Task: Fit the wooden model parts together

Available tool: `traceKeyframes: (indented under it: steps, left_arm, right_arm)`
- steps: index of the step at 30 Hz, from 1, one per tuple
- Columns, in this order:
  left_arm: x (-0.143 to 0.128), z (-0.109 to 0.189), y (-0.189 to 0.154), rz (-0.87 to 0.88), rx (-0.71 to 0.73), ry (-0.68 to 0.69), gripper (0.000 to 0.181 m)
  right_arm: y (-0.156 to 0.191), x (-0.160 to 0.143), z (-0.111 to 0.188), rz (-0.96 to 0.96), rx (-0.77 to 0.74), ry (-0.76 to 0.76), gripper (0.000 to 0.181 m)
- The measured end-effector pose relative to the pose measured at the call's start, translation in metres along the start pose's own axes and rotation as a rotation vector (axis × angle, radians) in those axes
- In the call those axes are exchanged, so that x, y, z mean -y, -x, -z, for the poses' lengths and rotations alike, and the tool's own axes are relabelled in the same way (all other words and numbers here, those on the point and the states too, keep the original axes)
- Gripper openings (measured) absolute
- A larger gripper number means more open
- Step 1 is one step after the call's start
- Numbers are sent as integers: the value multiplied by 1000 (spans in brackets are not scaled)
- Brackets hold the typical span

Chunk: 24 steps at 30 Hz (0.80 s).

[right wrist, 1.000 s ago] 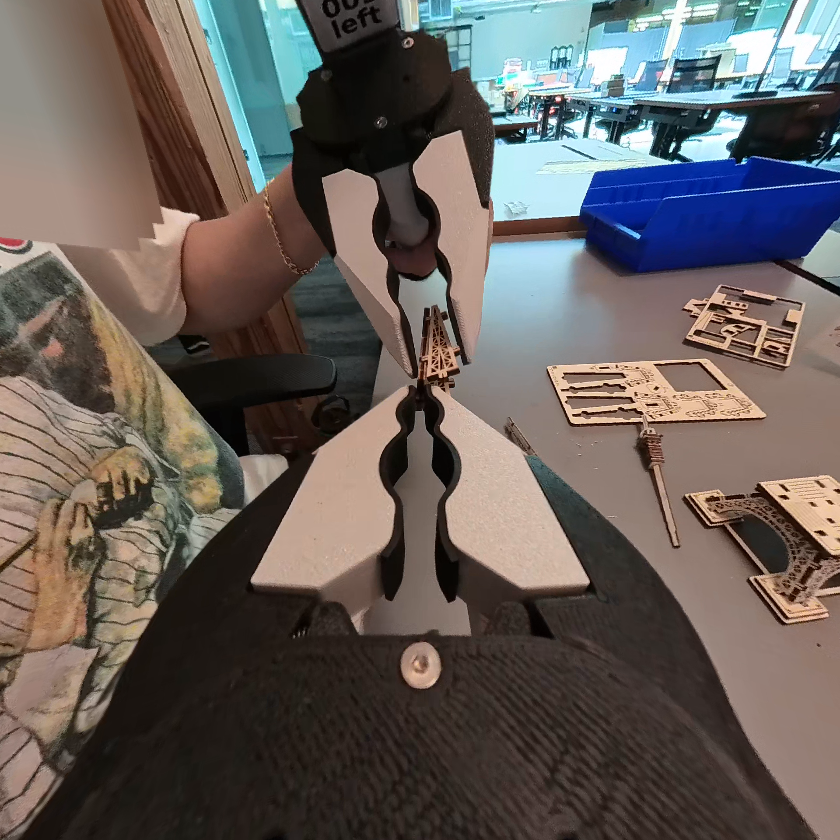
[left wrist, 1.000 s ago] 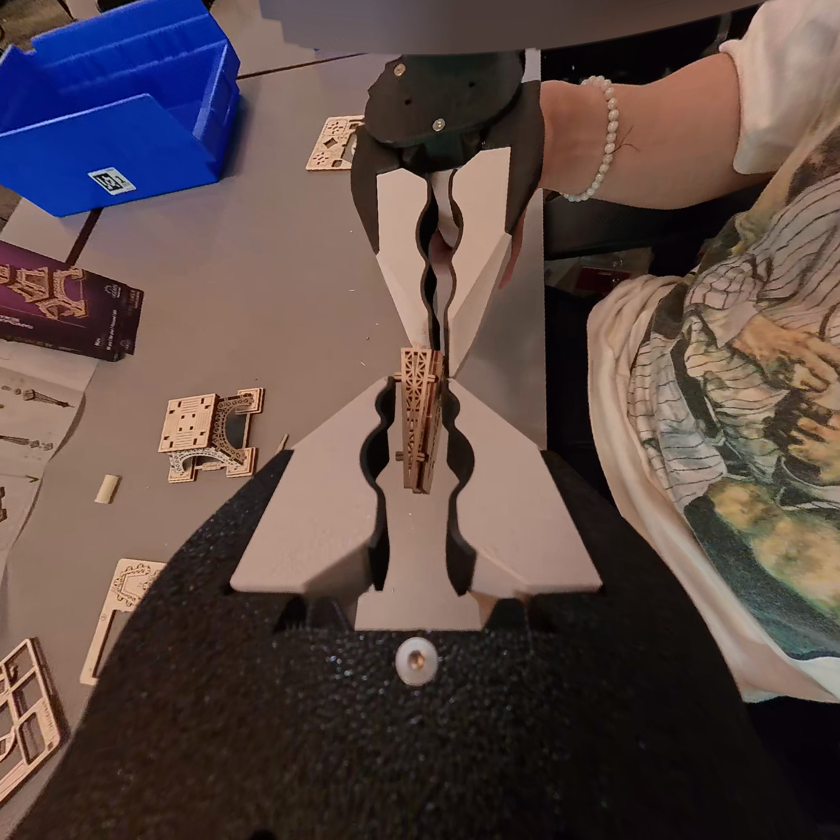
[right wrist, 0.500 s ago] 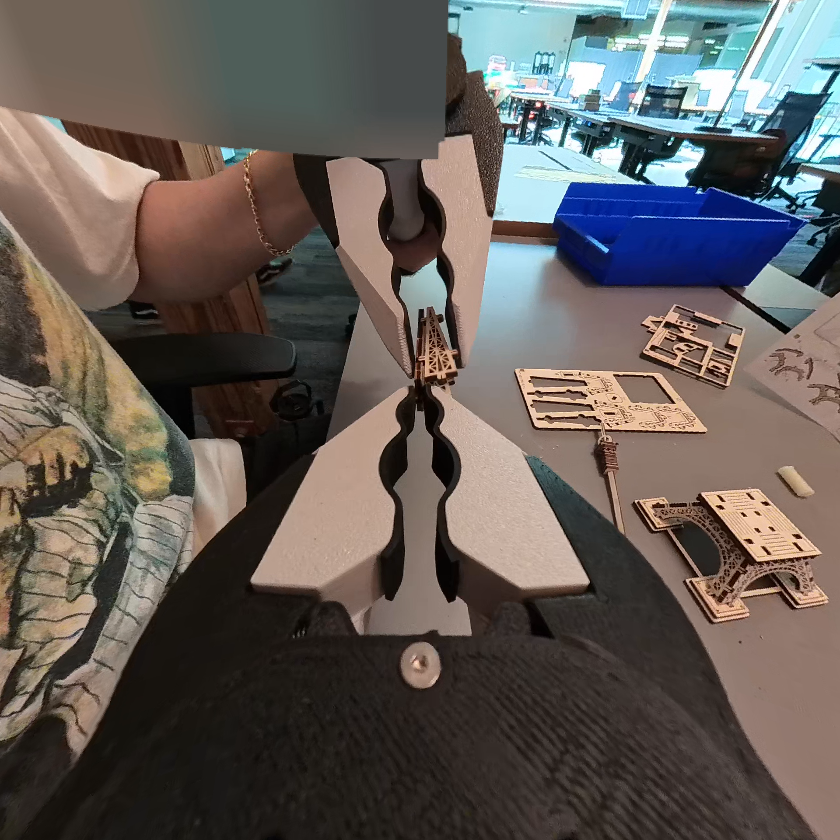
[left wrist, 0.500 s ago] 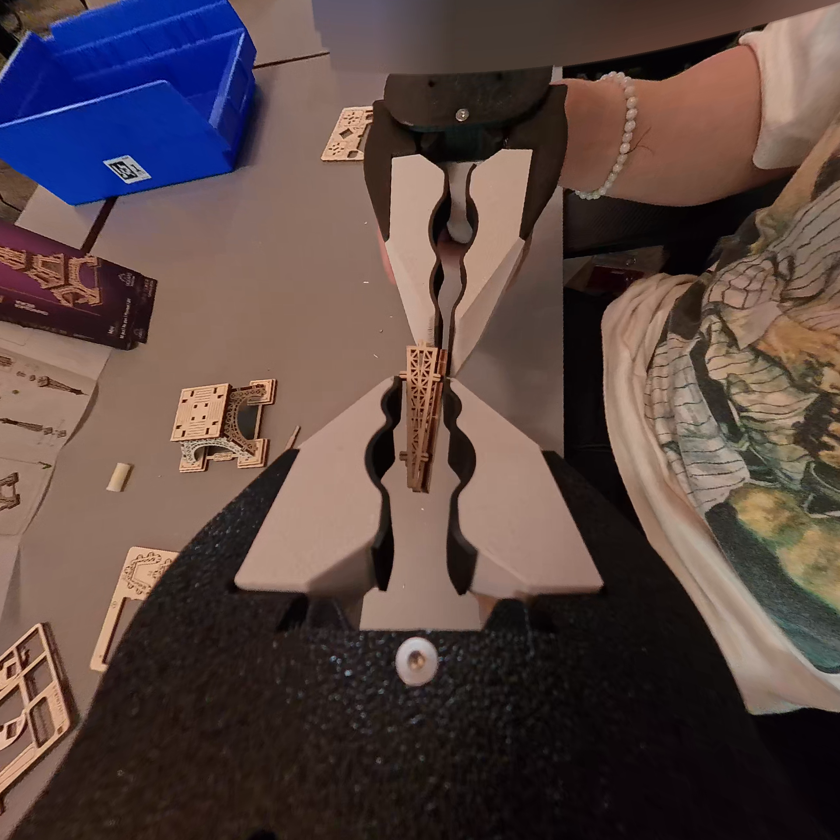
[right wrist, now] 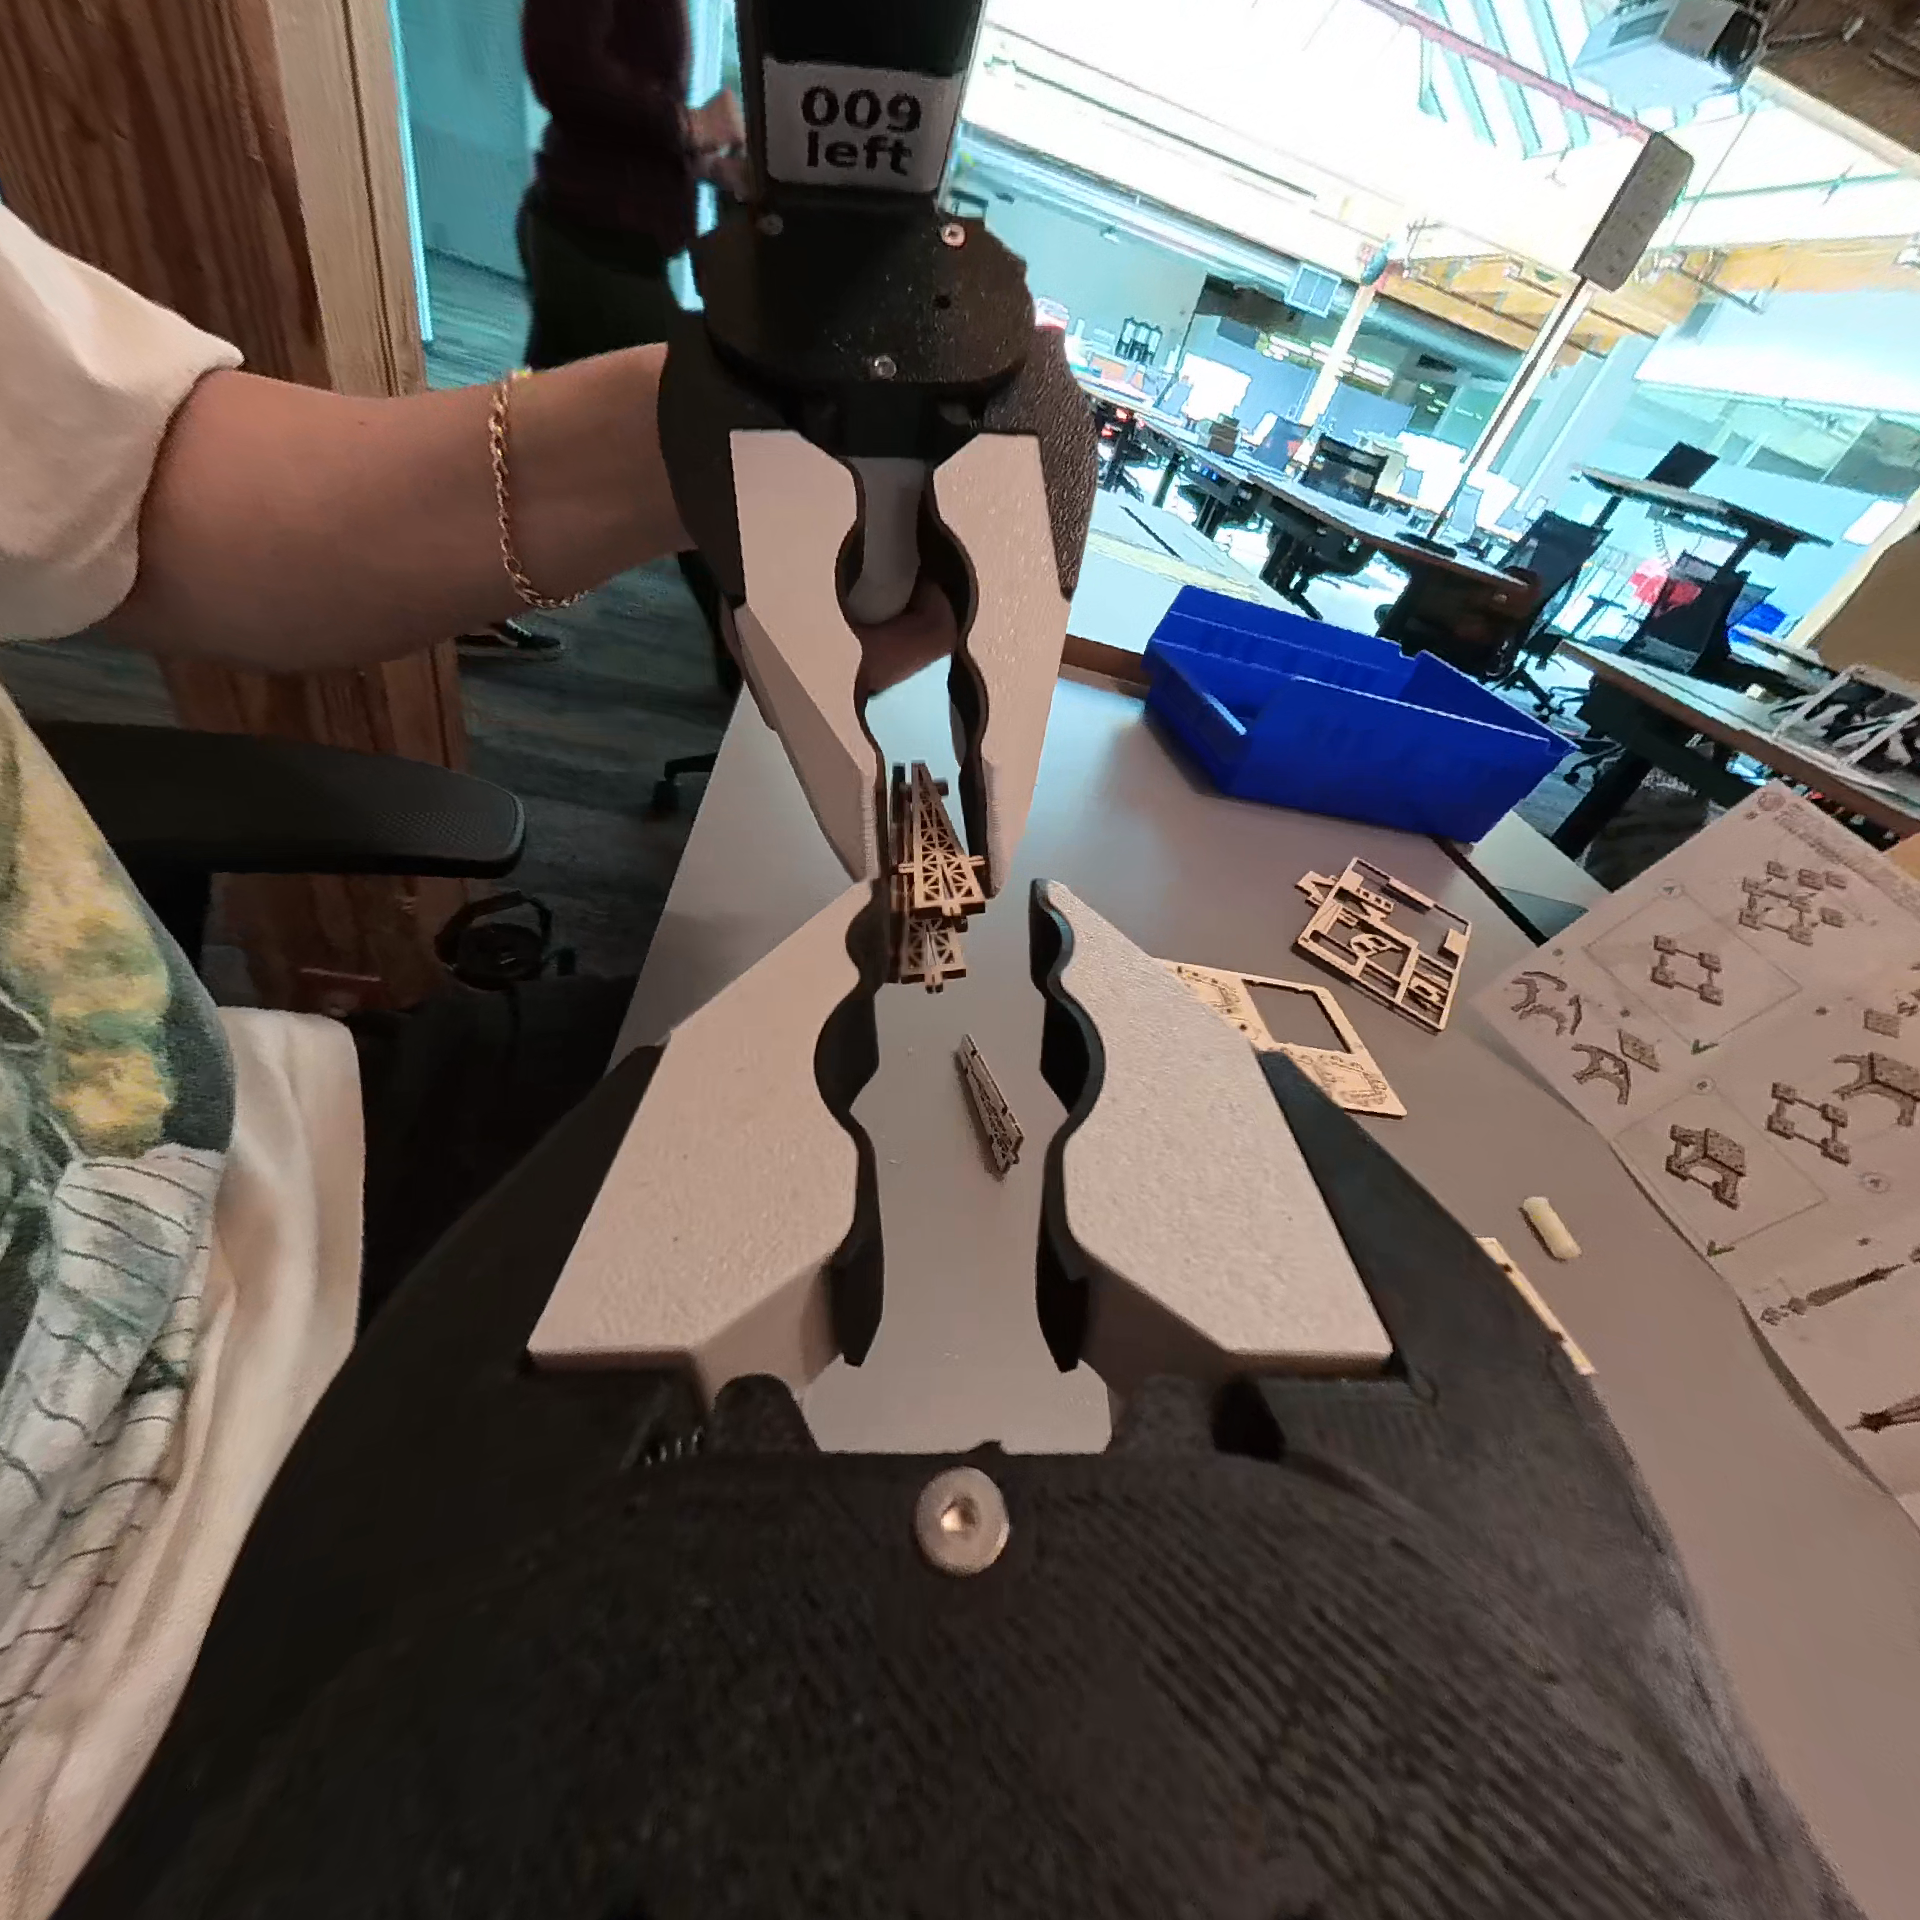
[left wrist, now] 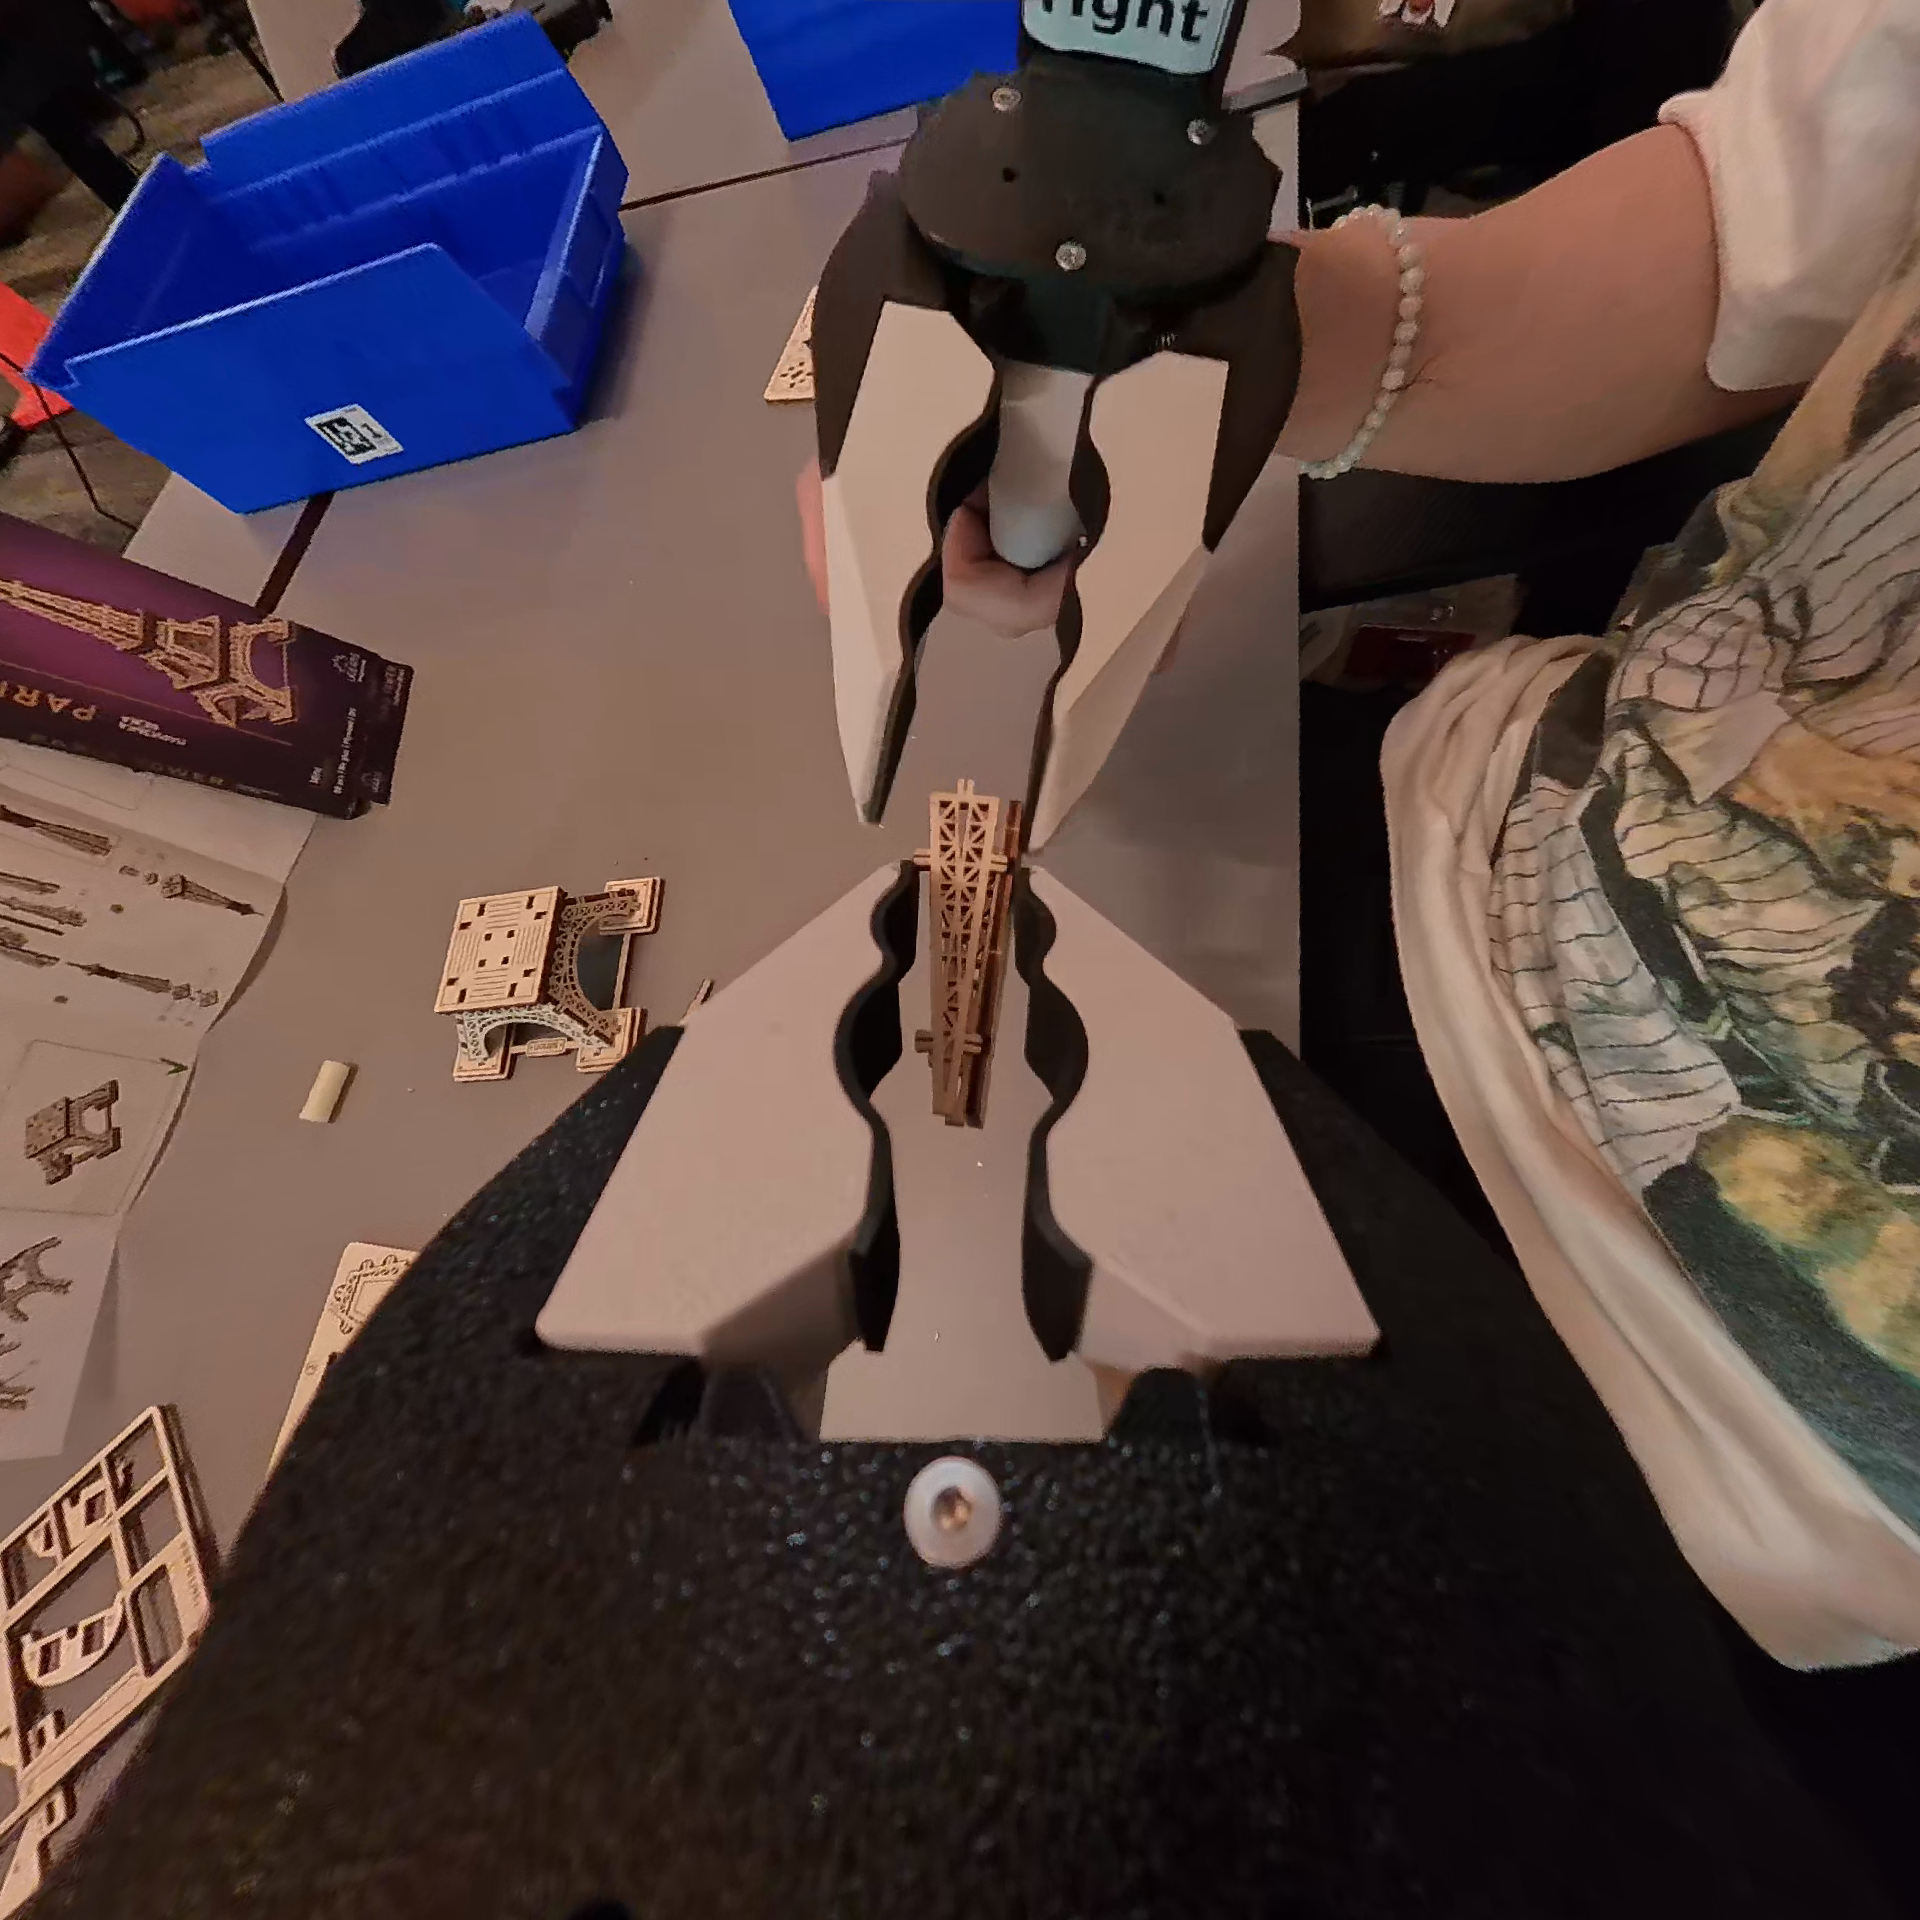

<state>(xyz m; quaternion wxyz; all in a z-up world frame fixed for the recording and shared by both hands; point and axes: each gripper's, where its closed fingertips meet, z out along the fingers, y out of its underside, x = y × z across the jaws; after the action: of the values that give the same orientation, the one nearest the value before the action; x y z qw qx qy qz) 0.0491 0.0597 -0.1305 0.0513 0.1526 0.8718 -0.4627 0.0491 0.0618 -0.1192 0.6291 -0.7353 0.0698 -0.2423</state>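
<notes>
My left gripper (left wrist: 961, 873) is shut on a slim wooden lattice tower section (left wrist: 961, 935) and holds it above the grey table's near edge. It also shows in the right wrist view (right wrist: 925, 873), gripping the same section (right wrist: 930, 883). My right gripper (right wrist: 956, 894) is open, its fingertips on either side of the section's free end. From the left wrist view the right gripper (left wrist: 951, 816) faces mine tip to tip, jaws apart. A thin wooden strip (right wrist: 992, 1101) lies on the table below. The assembled tower base (left wrist: 540, 977) stands to the left.
A blue bin (left wrist: 343, 312) (right wrist: 1340, 727) sits at the back. A purple kit box (left wrist: 187, 675), instruction sheets (left wrist: 94, 935) (right wrist: 1766, 1039), punched wooden sheets (left wrist: 94, 1621) (right wrist: 1382, 940) and a small cream piece (left wrist: 324, 1091) lie around. The person's torso (left wrist: 1662, 935) is beside the table edge. Both grippers' tips are close together, under 4 cm apart. The assembled tower base (left wrist: 540, 977) is about equally far from each gripper, around 20 cm.
My right gripper was pinched shut on the section's end; it has opened and let go. My left gripper keeps its hold on the lattice section.
</notes>
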Motion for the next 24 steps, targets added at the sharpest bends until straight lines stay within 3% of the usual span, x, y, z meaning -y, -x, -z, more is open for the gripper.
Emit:
traceKeyframes:
  steps: [10,24]
  left_arm:
    - [-2,2,3,-17,29,33,16]
    - [-5,-1,6,-15,52,49,14]
  right_arm:
    - [2,-1,-4,90,-3,34,16]
    - [-1,-6,-5,34,0,31,14]
